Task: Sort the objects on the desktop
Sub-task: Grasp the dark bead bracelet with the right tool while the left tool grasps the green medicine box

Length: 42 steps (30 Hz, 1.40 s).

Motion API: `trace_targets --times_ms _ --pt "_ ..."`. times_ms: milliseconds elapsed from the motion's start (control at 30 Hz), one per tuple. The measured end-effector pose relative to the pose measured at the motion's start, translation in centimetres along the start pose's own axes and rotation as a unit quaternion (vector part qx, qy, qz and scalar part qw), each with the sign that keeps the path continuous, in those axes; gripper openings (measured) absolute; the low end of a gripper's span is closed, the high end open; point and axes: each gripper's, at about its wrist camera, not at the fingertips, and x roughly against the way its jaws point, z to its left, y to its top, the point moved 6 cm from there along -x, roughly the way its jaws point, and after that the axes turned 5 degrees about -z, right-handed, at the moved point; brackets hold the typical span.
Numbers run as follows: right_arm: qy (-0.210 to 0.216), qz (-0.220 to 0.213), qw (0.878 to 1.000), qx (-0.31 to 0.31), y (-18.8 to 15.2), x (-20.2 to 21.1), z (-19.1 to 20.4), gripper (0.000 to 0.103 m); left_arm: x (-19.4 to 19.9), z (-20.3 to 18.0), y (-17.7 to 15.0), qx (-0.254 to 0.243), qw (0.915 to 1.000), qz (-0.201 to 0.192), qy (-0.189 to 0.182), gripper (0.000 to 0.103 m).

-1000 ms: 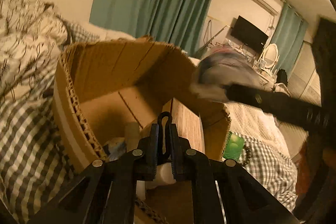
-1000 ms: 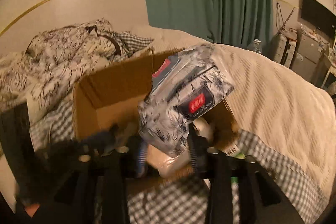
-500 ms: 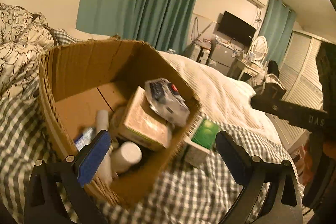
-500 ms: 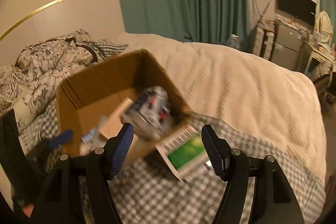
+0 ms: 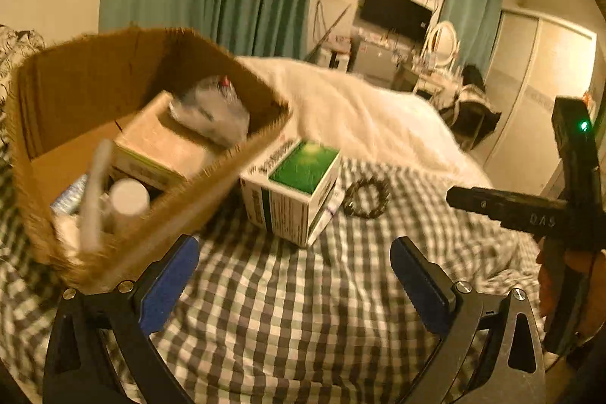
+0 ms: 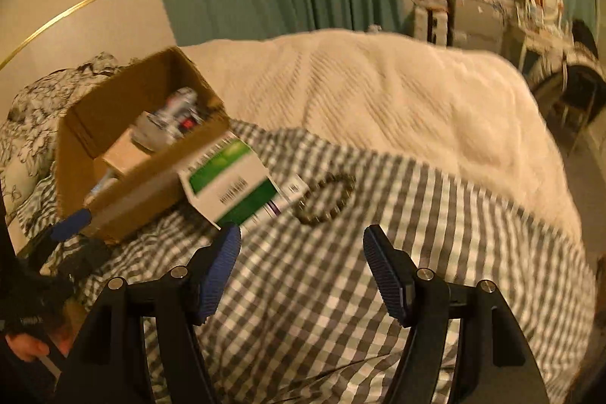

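A cardboard box (image 5: 212,184) (image 6: 87,135) stands on the checked bedspread, holding a beige carton (image 5: 159,146), a grey patterned pouch (image 5: 212,112) (image 6: 170,120), a white bottle (image 5: 128,195) and a white tube (image 5: 94,192). A green and white carton (image 5: 295,192) (image 6: 231,184) lies just right of the box, with a dark bead bracelet (image 5: 366,196) (image 6: 325,195) beside it. My left gripper (image 5: 295,271) is open and empty, in front of the carton. My right gripper (image 6: 303,260) is open and empty, in front of the bracelet; it also shows in the left wrist view (image 5: 492,207).
The checked bedspread (image 5: 303,309) (image 6: 341,290) covers the near bed; a cream blanket (image 6: 378,93) lies beyond. A floral duvet (image 6: 34,101) is behind the box. Green curtains, a TV, a dresser with a mirror and a chair stand at the far wall.
The right gripper opened and dropped the grey pouch into the box, then drew back. The left gripper opened too and pulled back to the right, bringing the green carton and bracelet into view.
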Motion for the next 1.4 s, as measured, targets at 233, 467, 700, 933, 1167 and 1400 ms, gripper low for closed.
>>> trace_targets --times_ms 233,467,700,933,1167,1400 --pt "0.004 0.024 0.999 -0.036 -0.2 -4.6 -1.2 0.067 -5.3 0.2 -0.8 0.035 0.9992 0.017 -0.003 0.103" --pt "-0.009 0.04 0.999 -0.035 0.0 -8.5 -2.7 0.067 -9.2 0.6 -1.4 0.034 0.999 0.028 0.007 0.103" --pt "-0.025 0.036 0.998 -0.044 1.2 -11.7 -3.3 0.066 -11.7 1.5 -1.7 0.019 0.9995 0.019 0.016 0.103" --pt "-0.046 0.059 0.997 -0.018 0.3 -14.7 -3.3 0.038 -13.4 1.9 -1.8 0.033 0.9992 0.022 0.004 0.103" --pt "-0.039 0.051 0.998 -0.005 -0.1 -13.9 -3.0 0.011 -14.3 1.5 -0.5 0.053 0.9986 0.0 -0.004 0.103" --pt "-0.023 0.036 0.999 -0.016 -0.5 -12.0 -2.8 0.011 -14.3 0.6 0.9 0.085 0.996 -0.021 -0.015 0.103"
